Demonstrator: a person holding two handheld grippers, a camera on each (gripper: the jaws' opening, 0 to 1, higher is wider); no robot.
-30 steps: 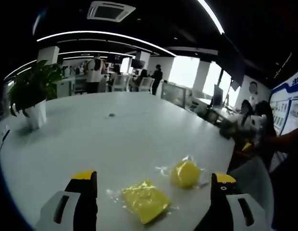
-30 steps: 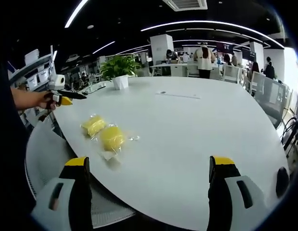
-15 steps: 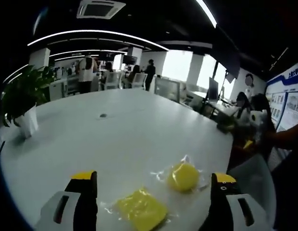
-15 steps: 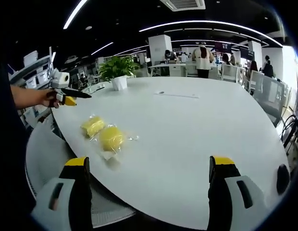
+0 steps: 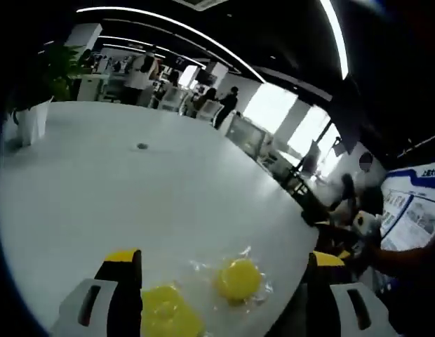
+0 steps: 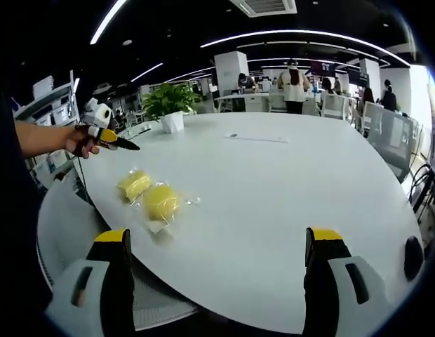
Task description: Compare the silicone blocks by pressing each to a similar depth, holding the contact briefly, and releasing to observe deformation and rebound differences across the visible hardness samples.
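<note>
Two yellow silicone blocks in clear wrappers lie side by side near the edge of the white table (image 6: 273,182). In the right gripper view the flatter block (image 6: 135,184) is farther left and the rounder block (image 6: 161,201) is nearer. My right gripper (image 6: 217,237) is open, well back from them. A hand holds my left gripper (image 6: 111,135) above the table edge, beyond the blocks. In the left gripper view the round block (image 5: 238,279) and the other block (image 5: 168,312) lie just ahead of the open left gripper (image 5: 224,258), between its jaws.
A potted plant (image 6: 168,102) stands at the table's far side, with a small dark spot (image 6: 233,135) on the tabletop. A grey chair (image 6: 67,217) sits by the near edge. People and desks fill the office behind. Broad bare tabletop lies right of the blocks.
My left gripper has moved in over the table edge toward the blocks and tilted, so they now sit low between its jaws. The right gripper has barely moved. The blocks stay put.
</note>
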